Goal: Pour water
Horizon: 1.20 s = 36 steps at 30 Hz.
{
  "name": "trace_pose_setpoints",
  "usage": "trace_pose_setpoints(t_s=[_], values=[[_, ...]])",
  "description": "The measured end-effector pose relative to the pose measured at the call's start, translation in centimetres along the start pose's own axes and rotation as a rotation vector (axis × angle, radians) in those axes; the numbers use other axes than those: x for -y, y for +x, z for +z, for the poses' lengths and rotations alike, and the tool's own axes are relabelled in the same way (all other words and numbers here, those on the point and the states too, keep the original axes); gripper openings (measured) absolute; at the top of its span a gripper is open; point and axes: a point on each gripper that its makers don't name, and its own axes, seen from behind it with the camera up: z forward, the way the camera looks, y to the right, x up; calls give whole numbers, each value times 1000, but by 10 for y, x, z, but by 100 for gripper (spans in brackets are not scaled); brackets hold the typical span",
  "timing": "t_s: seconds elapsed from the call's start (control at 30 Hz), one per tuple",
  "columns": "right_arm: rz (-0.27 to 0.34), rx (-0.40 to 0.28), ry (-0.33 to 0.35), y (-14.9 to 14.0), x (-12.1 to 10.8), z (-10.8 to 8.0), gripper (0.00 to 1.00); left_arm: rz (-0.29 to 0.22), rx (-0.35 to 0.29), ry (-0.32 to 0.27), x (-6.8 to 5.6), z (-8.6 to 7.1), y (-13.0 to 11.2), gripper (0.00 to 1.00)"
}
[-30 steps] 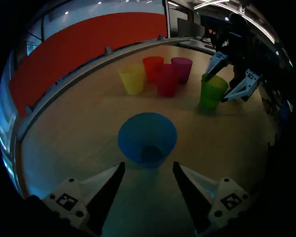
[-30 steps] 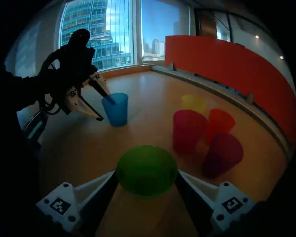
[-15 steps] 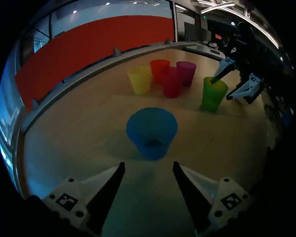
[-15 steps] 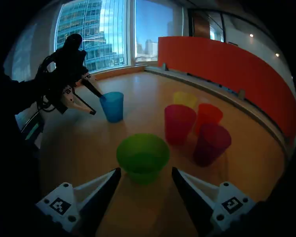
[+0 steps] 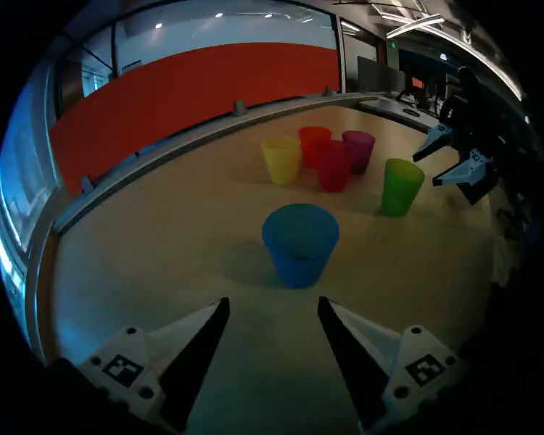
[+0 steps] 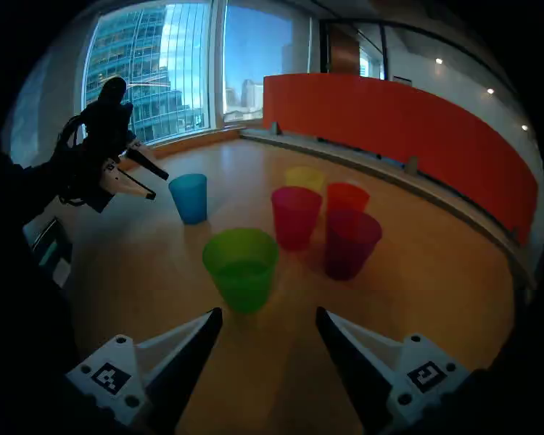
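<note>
L gripper [image 5: 272, 301]: jaws wide apart, empty; blue cup [image 5: 301, 246] upright just ahead.
R gripper [image 6: 268, 312]: jaws apart, empty; green cup [image 6: 241, 270] in front, not touching.

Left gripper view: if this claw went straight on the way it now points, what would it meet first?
The blue cup, upright on the table ahead of the open left claw. It sits slightly right of centre, so the right-hand finger might touch first; depth is unclear.

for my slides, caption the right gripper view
Open right gripper faces green cup on wooden table; left gripper near blue cup.
</note>
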Motion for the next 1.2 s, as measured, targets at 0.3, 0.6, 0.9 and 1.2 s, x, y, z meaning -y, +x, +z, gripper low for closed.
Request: trace_pose_setpoints(t_s=[0.3,0.6,0.9,1.2], values=[[35,-28,-90,3,-18,-13,100,-40,-62,77,16,-11,8,90],[124,-86,-230,17,-49,-23,100,-127,-150,197,45,-24,15,90],[220,-156,-406,32,-86,-34,100,-203,-255,313,70,-38,22,90],[285,-249,-519,50,-109,-43,100,-264,-351,379,84,-49,36,90]])
